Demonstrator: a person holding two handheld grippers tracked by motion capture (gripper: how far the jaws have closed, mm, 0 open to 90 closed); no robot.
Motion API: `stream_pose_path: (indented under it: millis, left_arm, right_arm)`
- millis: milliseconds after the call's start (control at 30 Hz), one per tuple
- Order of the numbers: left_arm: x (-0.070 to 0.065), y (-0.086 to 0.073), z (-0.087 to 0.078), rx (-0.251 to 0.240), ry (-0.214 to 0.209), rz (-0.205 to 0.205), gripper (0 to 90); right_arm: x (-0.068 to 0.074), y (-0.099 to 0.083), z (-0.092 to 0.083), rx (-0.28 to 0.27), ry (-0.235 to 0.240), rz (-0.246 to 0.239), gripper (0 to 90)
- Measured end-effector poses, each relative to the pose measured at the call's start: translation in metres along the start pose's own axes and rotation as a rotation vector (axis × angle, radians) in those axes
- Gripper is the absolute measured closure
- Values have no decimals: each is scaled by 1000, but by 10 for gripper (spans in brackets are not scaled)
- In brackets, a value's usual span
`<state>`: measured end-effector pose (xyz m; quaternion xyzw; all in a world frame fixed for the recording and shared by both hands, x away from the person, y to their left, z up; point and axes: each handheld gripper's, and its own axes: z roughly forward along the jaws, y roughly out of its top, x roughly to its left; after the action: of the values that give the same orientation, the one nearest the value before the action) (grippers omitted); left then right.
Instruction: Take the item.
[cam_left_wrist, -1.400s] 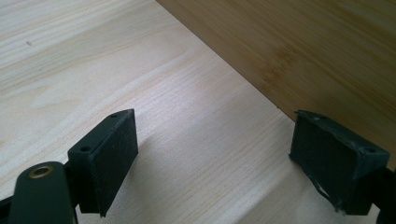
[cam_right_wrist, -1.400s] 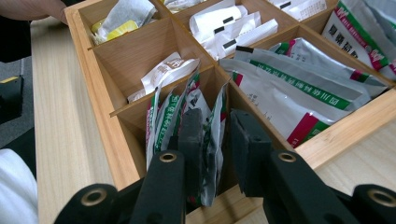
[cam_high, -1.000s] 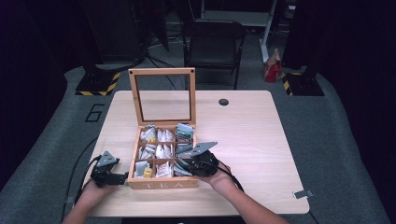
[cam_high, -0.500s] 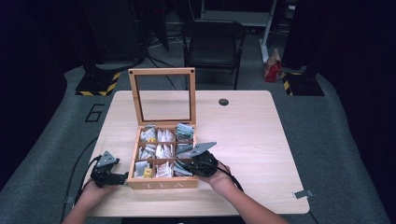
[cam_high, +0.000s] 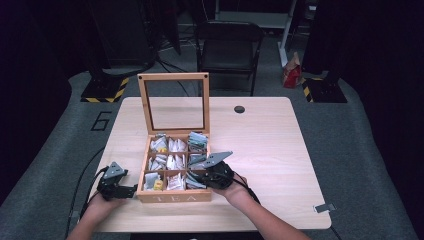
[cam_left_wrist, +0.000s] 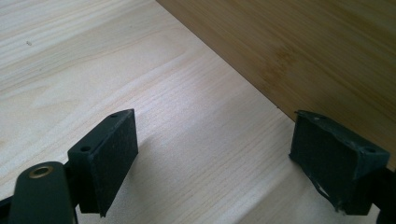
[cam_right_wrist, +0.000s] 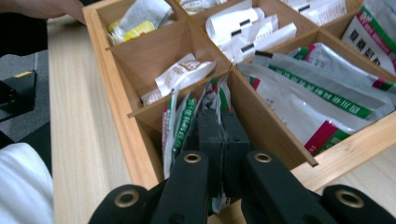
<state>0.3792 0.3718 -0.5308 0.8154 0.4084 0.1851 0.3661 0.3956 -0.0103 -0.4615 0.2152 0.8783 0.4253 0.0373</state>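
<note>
Right gripper (cam_right_wrist: 219, 135) has just closed, pinching a sachet (cam_right_wrist: 215, 95), probably to lift it from the box (cam_high: 172, 196); left gripper (cam_left_wrist: 224, 163) released, idle beside it.

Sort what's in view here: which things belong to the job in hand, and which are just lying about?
In use:
- right hand-held gripper, shut on a tea packet
- wooden tea box
- left hand-held gripper, open beside the box

Lying about:
- other tea packets
- dark round spot on the table
- folding chair
- red bag on the floor
</note>
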Motion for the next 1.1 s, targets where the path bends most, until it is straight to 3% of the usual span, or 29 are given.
stream_pose_path:
  millis: [600,1100]
  left_arm:
    - [0,0,0,0,0,1,145]
    - [0,0,0,0,0,0,145]
  right_arm:
    - [2,30,-41,-87,35,-18,898]
    - [-3,39,-58,-97,31,-14,897]
